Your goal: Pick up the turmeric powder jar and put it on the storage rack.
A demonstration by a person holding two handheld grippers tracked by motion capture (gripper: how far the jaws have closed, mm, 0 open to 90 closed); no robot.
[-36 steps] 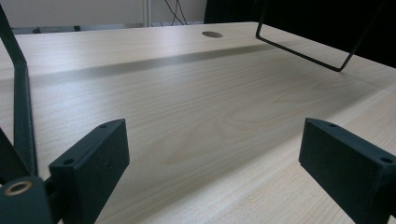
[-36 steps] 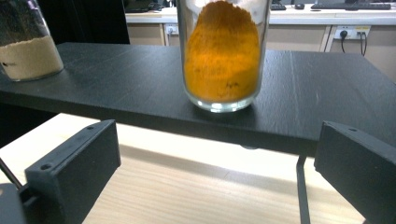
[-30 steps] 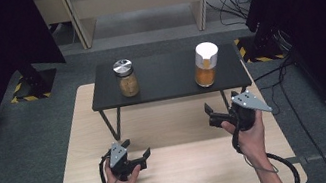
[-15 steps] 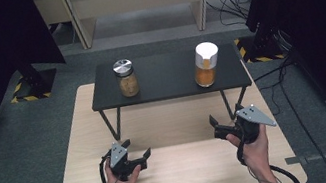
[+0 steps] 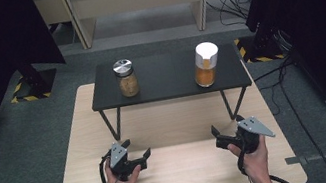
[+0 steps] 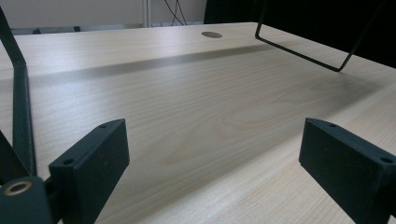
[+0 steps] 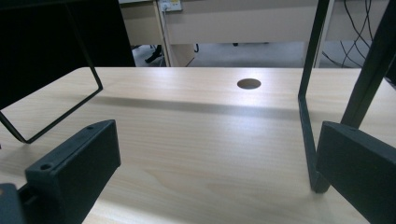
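On a low black shelf (image 5: 163,77) stand two jars: a brown-filled one with a silver lid (image 5: 126,78) at the left and an orange-filled one with a white lid (image 5: 206,65) at the right. Both are far from my grippers. My left gripper (image 5: 136,148) rests low over the wooden table (image 5: 186,178), in front of the shelf's left leg. Its jaws are wide open around bare wood (image 6: 219,158). My right gripper (image 5: 217,137) sits near the shelf's right leg, also open with nothing between its jaws (image 7: 217,172).
The shelf's thin black wire legs (image 6: 303,51) (image 7: 310,116) stand on the table just ahead of the grippers. A round cable hole (image 7: 249,83) lies beyond them. Dark curtains, cables and hazard-striped bases ring the table on the floor.
My right gripper has come down and back toward the near edge of the table. The left gripper has stayed put. Both jars are unmoved.
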